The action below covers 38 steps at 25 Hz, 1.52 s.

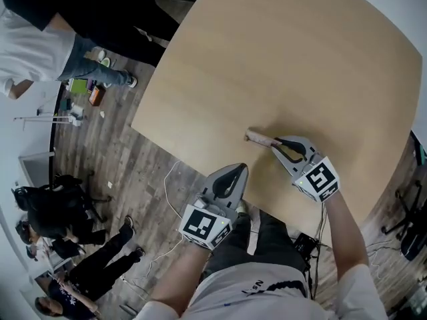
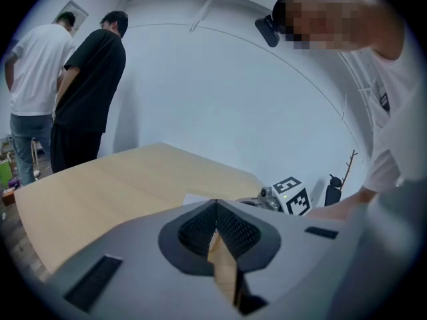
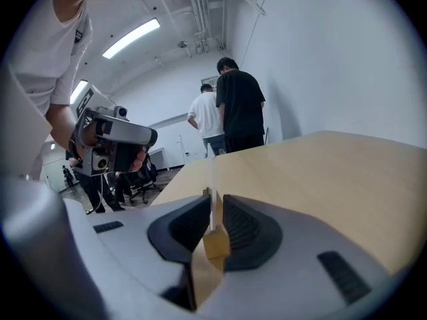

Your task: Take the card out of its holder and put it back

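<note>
Since the thin card (image 3: 212, 173) looks bendy, my right gripper (image 3: 212, 200) pinches it low by the wooden holder (image 3: 215, 243); left gripper (image 2: 217, 207) closed, empty.

A pale wooden desk (image 1: 300, 59) with rounded corners is standing on a grey plank floor (image 1: 127, 172), its wide top taking up most of the head view. A small wooden holder (image 1: 256, 137) is lying directly on the desk, on the near part of the top and toward the person's right, well in from the edge, with the tip of the right tool (image 1: 273, 143) meeting its near end. Beside the desk's left edge a thin pale cable (image 1: 169, 182) is trailing across the floor, and small coloured clutter (image 1: 85, 91) is sitting on the planks near the far left corner, where people are standing
</note>
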Each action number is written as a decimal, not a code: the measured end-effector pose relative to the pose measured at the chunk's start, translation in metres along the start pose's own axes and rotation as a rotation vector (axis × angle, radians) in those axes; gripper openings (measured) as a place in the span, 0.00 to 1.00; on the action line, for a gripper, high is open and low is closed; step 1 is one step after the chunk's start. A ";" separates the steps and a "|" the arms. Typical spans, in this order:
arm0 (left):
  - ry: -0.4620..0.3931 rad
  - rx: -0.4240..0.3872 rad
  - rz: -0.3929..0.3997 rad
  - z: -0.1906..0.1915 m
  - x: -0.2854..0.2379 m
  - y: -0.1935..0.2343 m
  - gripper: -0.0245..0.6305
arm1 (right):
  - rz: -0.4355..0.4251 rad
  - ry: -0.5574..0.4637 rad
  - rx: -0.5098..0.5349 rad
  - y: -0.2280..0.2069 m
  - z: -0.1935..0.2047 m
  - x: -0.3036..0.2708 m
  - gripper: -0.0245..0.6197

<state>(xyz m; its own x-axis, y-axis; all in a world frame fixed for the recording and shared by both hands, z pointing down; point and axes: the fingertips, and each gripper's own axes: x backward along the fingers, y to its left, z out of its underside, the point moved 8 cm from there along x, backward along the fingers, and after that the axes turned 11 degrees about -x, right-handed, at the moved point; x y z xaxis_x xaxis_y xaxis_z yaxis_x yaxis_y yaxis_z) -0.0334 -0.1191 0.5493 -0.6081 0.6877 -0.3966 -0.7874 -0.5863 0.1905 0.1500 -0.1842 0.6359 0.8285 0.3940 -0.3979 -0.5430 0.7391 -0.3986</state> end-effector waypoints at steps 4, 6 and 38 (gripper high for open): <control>0.014 0.007 -0.009 0.004 0.000 0.001 0.06 | -0.034 -0.013 0.039 0.000 -0.002 -0.001 0.10; 0.014 0.009 -0.013 0.003 0.002 0.001 0.06 | -0.045 -0.007 0.064 0.001 -0.007 0.002 0.08; -0.184 -0.042 0.034 -0.066 0.154 -0.040 0.06 | 0.142 -0.294 -0.034 0.184 -0.133 0.105 0.08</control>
<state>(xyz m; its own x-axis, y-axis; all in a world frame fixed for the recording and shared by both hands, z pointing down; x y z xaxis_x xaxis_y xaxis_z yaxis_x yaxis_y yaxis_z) -0.0885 -0.0183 0.4216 -0.6459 0.7314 -0.2187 -0.7632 -0.6255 0.1618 0.1184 -0.0791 0.4113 0.7457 0.6364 -0.1973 -0.6558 0.6489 -0.3858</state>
